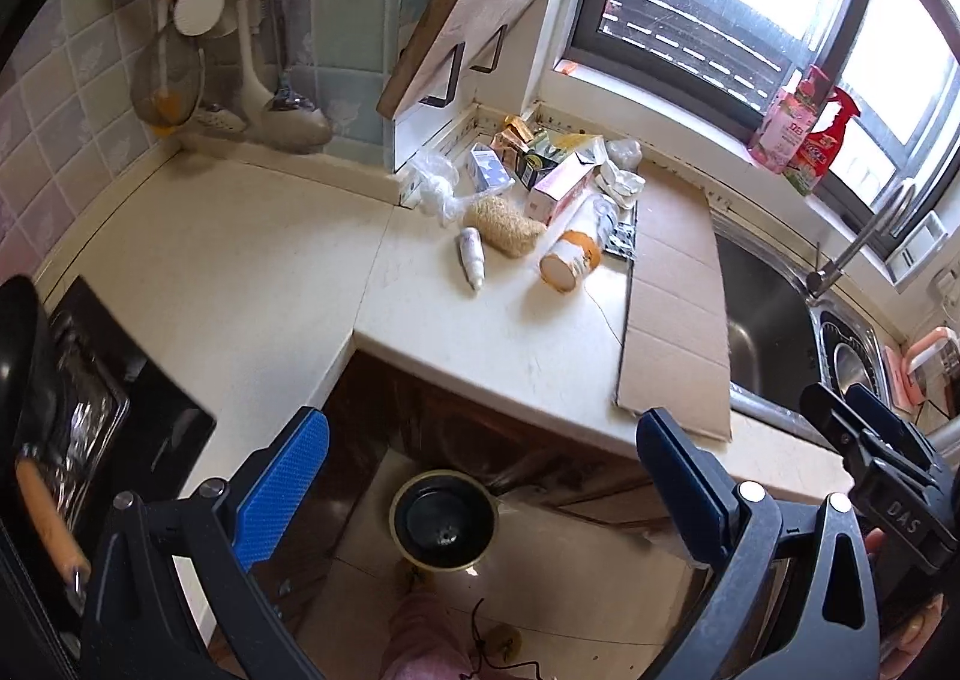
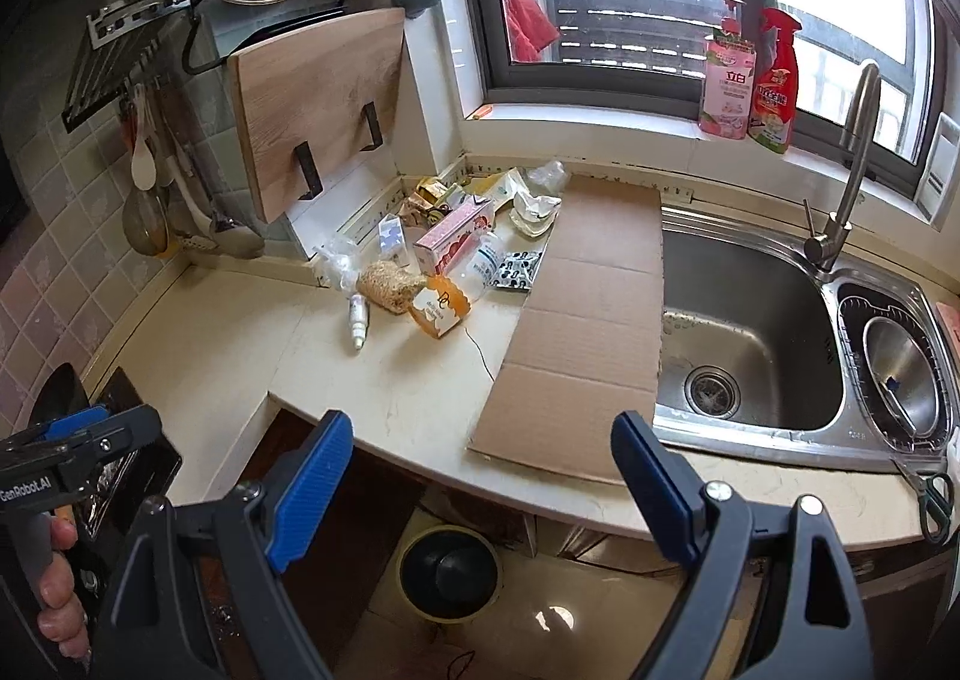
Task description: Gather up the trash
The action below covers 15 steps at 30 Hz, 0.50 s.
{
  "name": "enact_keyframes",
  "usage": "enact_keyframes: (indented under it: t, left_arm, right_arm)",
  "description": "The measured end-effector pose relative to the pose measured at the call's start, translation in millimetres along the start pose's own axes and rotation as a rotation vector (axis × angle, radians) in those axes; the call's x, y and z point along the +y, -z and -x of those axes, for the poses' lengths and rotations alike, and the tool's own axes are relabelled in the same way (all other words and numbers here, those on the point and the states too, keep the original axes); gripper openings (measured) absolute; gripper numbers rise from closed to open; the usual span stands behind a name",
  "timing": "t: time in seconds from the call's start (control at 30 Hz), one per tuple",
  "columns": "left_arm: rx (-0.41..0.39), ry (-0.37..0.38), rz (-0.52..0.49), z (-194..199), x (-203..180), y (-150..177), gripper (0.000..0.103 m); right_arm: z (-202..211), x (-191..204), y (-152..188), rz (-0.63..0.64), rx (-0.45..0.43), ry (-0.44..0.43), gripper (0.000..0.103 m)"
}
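Both grippers, left and right, hang empty, jaws wide; bin sits below between them. Trash lies well ahead on the tabletop. Collecting looks unstarted; next, reach forward.

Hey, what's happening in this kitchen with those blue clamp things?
A person holds a claw in each hand, the left claw and right claw, both open and empty above the counter edge. A heap of trash, including an orange-and-white paper cup and a pink carton, lies untouched in the corner. A black-lined round bin waits on the floor below.
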<state>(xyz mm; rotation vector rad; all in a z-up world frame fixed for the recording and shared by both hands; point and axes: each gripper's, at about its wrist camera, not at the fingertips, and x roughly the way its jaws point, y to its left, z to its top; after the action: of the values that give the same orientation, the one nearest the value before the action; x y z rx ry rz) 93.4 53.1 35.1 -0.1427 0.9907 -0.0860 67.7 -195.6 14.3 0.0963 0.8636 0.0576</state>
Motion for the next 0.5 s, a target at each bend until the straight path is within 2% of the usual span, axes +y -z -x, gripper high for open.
enact_keyframes:
  t: [0.13,0.23,0.37,0.5]
  left_arm:
    - [0.017,-0.011,-0.012,-50,3,-40,0.102]
    - [0.022,-0.012,-0.024,-92,7,-68,0.101]
    - [0.055,-0.003,-0.026,-146,13,-96,0.094]
    - [0.098,-0.004,-0.038,-190,16,-110,0.085]
  right_arm:
    - [-46,2,-30,-0.047,0.039,-0.008,0.089]
    - [-85,-1,-46,-0.115,0.093,-0.053,0.089]
    - [-147,-3,-64,-0.198,0.17,-0.067,0.088]
    - [-197,-7,-73,-0.287,0.231,-0.104,0.087]
